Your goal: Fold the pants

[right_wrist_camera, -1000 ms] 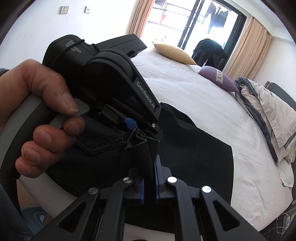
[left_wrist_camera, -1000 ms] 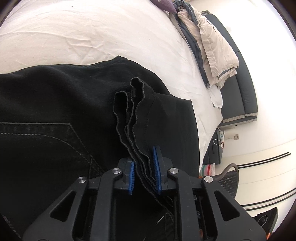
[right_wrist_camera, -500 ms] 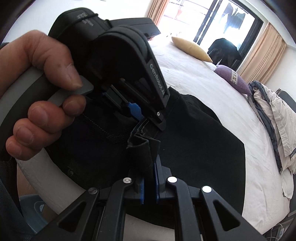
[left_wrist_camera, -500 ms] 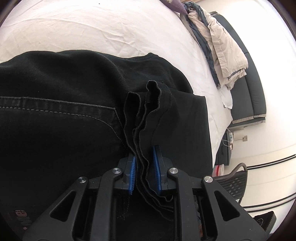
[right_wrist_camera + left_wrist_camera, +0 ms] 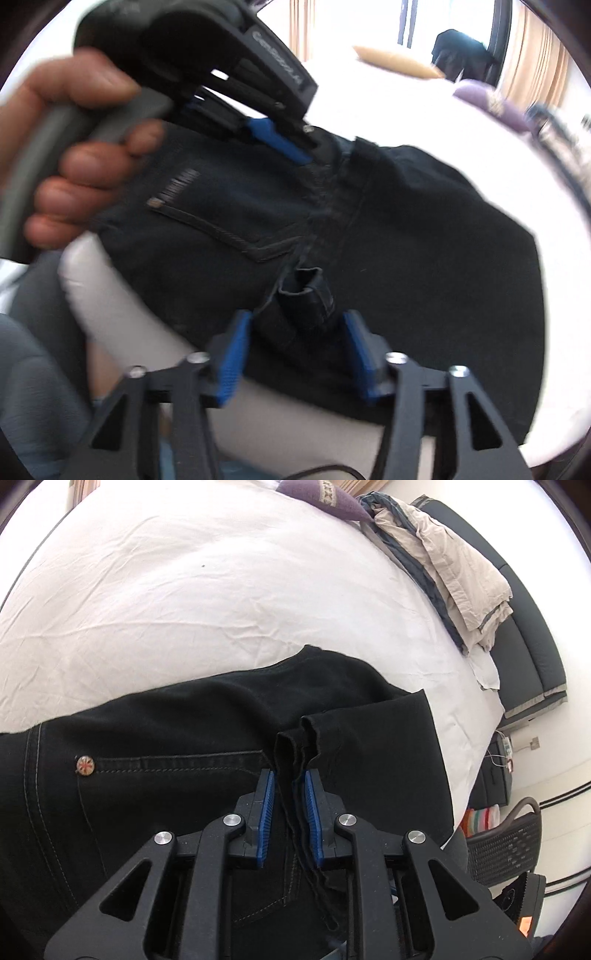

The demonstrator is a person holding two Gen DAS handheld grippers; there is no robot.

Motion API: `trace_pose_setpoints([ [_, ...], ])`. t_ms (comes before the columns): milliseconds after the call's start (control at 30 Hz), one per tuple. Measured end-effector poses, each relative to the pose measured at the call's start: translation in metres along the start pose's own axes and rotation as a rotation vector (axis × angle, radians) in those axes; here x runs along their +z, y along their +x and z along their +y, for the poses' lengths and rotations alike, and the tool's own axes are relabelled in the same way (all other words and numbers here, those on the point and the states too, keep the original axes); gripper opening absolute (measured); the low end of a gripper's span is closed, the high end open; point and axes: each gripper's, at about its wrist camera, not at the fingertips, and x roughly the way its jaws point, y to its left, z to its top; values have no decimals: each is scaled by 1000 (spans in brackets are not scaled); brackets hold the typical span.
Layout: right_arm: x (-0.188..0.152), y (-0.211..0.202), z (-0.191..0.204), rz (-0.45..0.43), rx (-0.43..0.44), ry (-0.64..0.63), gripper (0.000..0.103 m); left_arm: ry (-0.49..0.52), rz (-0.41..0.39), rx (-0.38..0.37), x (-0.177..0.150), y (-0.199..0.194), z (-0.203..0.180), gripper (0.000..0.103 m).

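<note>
Black pants (image 5: 184,757) lie folded on the white bed (image 5: 184,590), back pocket up with a metal button (image 5: 85,766). My left gripper (image 5: 289,775) is shut on the bunched leg hems (image 5: 303,734), which stick out a little past its blue pads (image 5: 266,805). In the right wrist view a hand (image 5: 85,147) holds that left gripper (image 5: 306,155) low over the pants (image 5: 424,240). My right gripper (image 5: 297,317) is opening. A folded lump of hem (image 5: 306,291) stands loose between its wide-spread pads (image 5: 232,354), touching neither.
A purple pillow (image 5: 321,498) and a pile of beige and blue bedding (image 5: 454,565) lie at the bed's far side, by a dark headboard (image 5: 532,646). A mesh chair (image 5: 509,842) stands beside the bed. A yellow pillow (image 5: 395,62) lies toward the curtained window.
My right gripper's jaws have sprung apart and let go of the hem. The left gripper has risen and tilted, so less hem shows past its pads and more bed is in view.
</note>
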Motion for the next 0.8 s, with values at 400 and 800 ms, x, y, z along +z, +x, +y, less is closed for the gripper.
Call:
trace_pose_setpoints([
  [400,-24,-44,-219,-180,406,617,71,203,125,-72,-54,65,-49,17],
  [800,-66,-34,-216,56,565,569,57,254,80,-68,-89,59,-50,17],
])
